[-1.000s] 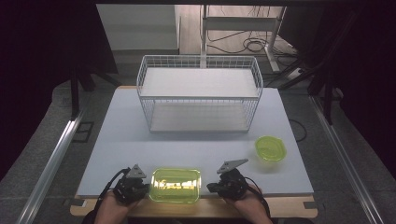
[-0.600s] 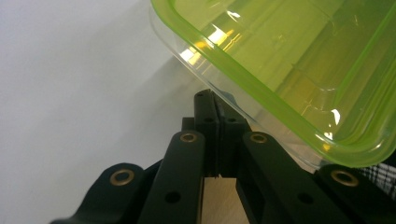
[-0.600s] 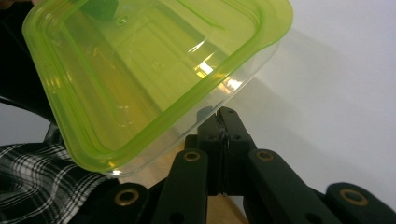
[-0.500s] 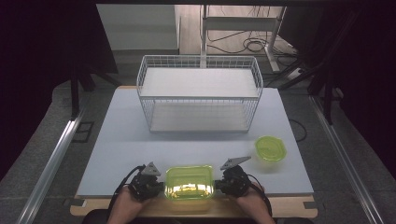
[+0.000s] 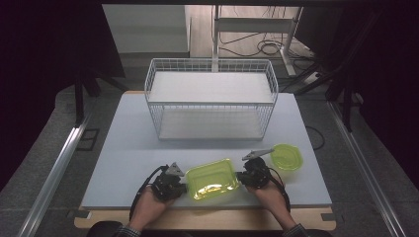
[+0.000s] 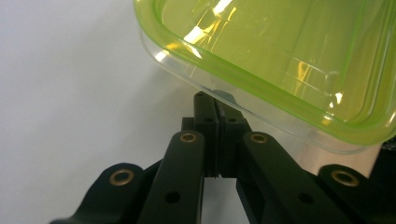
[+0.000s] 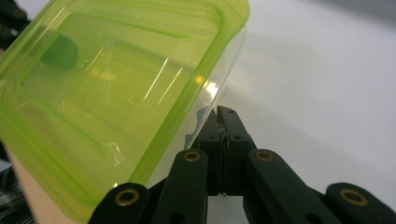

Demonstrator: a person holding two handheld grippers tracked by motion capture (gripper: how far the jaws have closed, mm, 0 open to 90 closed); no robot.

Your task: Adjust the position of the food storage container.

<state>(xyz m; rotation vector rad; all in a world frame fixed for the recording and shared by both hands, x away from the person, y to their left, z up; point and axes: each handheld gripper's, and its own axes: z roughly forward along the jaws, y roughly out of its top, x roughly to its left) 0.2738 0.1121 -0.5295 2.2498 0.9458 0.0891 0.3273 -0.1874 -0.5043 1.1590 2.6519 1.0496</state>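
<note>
Pale grey table [image 5: 123, 148] runs from the person's edge out toward a dark room with cables on the floor. Nearest, the left gripper [image 5: 174, 186] and right gripper [image 5: 243, 177] each pinch one short end of a yellow-green lidded plastic container [image 5: 211, 178], jaws pressed together on the clear rim just under the lid. The container's long axis runs left to right between the two grippers, so it lies to the inside of each, about equally near both hands; the gripper views suggest it is lifted and tilted, though I cannot be sure it clears the table. Just beyond the right gripper sits a smaller yellow-green container [image 5: 286, 156]. Farther off, straight ahead, stands a white wire basket [image 5: 211, 101], open on top, likely the destination
</note>
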